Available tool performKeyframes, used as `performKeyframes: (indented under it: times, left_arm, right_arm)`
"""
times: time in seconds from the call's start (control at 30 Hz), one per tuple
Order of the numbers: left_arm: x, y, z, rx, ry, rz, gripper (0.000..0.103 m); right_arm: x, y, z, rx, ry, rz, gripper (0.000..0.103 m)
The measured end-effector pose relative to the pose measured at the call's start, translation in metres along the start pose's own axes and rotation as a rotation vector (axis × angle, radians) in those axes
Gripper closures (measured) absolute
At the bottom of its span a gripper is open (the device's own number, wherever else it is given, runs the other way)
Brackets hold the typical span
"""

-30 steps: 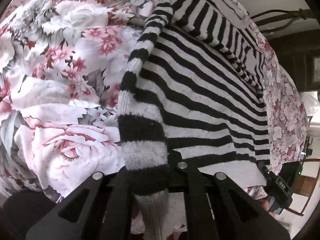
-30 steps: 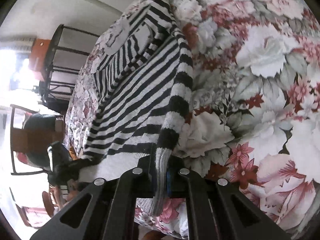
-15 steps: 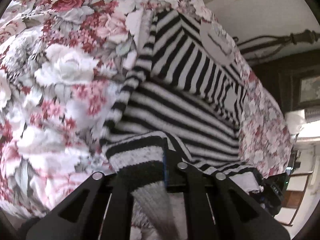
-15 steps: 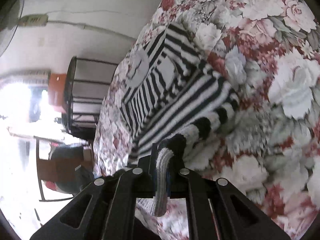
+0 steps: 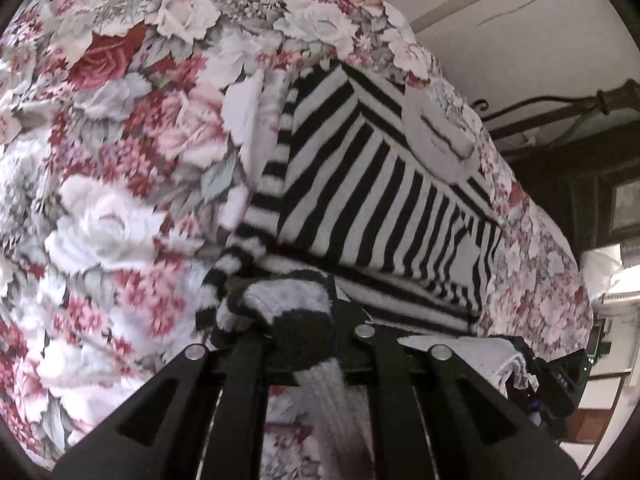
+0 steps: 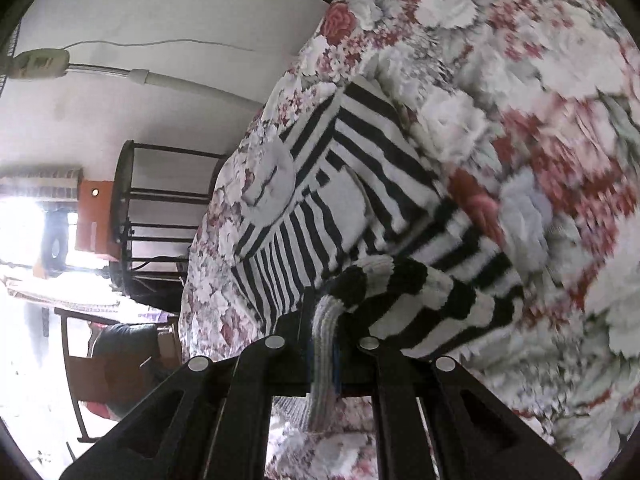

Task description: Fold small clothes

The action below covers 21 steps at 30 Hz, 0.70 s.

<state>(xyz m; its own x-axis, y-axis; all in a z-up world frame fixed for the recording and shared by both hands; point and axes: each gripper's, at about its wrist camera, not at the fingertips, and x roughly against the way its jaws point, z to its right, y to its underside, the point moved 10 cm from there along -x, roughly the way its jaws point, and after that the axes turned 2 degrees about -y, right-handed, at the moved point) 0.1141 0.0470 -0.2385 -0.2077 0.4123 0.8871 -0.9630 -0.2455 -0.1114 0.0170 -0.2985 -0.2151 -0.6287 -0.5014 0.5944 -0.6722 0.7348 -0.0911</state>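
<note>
A black-and-white striped knit sweater (image 5: 384,200) lies on a floral bedspread (image 5: 120,160); it also shows in the right wrist view (image 6: 320,216). My left gripper (image 5: 308,344) is shut on the sweater's grey ribbed hem edge and holds it lifted over the body of the garment. My right gripper (image 6: 324,344) is shut on the other hem corner, with the striped fabric bunched just past the fingers. A white patch (image 5: 440,136) marks the sweater's far end by the collar.
The floral bedspread (image 6: 520,120) covers the bed on all sides. A dark metal bed frame (image 5: 560,112) stands beyond the far end. A black rack (image 6: 160,220) and a chair (image 6: 100,360) stand off the bed's side.
Both grippers have carried the hem forward toward the collar, folding the lower part of the sweater over the upper part. The visible flat length of the sweater has shortened.
</note>
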Motion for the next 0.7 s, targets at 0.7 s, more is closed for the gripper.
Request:
performKeyframes:
  times: [0.7]
  left_arm:
    - [-0.015,-0.070,0.018,0.085,0.059,0.022,0.098]
  right_arm:
    - [-0.033,-0.060,-0.039,-0.009,-0.042,0.058,0.094]
